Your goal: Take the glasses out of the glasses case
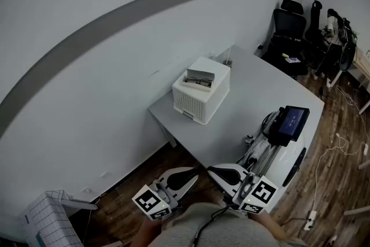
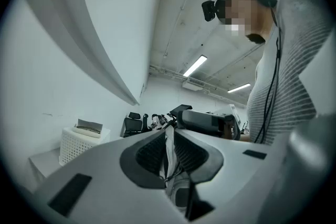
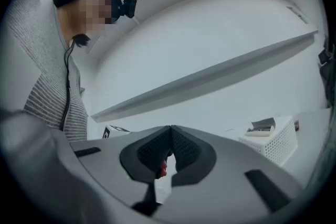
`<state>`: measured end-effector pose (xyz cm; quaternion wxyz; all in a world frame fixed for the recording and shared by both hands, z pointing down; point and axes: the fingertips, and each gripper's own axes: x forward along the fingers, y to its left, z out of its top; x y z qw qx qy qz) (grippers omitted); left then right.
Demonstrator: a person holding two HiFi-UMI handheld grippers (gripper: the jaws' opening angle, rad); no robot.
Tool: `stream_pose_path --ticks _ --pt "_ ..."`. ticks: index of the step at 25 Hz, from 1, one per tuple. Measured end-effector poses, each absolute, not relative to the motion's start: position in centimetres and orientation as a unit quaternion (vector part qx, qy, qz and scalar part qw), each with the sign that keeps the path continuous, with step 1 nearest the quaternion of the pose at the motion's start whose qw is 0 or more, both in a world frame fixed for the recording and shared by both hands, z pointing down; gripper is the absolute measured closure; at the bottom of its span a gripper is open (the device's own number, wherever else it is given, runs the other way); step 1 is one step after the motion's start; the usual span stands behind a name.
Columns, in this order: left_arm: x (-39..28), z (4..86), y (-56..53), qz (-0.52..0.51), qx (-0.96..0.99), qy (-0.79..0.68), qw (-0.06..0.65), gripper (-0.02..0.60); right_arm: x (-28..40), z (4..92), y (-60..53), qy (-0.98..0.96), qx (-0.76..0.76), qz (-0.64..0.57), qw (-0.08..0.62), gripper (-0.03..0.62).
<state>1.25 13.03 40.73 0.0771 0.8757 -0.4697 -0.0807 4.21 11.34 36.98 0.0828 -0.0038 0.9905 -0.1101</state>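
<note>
The glasses case (image 1: pixel 200 79) lies open on top of a white perforated box (image 1: pixel 199 102) at the far end of the grey table (image 1: pixel 254 89), with the dark-framed glasses (image 1: pixel 198 83) inside it. Both grippers hang low by my body, well short of the box, tips turned toward each other. My left gripper (image 1: pixel 193 173) has a narrow gap between its pads and nothing in it (image 2: pixel 169 131). My right gripper (image 1: pixel 211 170) is shut and empty (image 3: pixel 170 129). The case (image 2: pixel 89 127) shows far off at the left gripper view's left, and the case (image 3: pixel 261 127) at the right gripper view's right.
A device with a lit screen (image 1: pixel 292 121) on a white stand sits at the table's near right. A black office chair (image 1: pixel 288 29) and clutter stand beyond the far corner. A white mesh basket (image 1: pixel 43 220) is on the wooden floor at lower left, and cables trail at right.
</note>
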Motion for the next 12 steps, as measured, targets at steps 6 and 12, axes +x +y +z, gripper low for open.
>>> stream_pose_path --ticks 6,12 --pt "1.08 40.60 12.81 -0.089 0.879 -0.462 0.081 0.568 4.08 36.86 10.97 0.990 -0.002 -0.108 0.087 0.582" --pt "0.95 40.56 12.75 -0.093 0.878 -0.462 0.082 0.569 4.11 36.92 10.91 0.990 -0.001 -0.109 0.086 0.582"
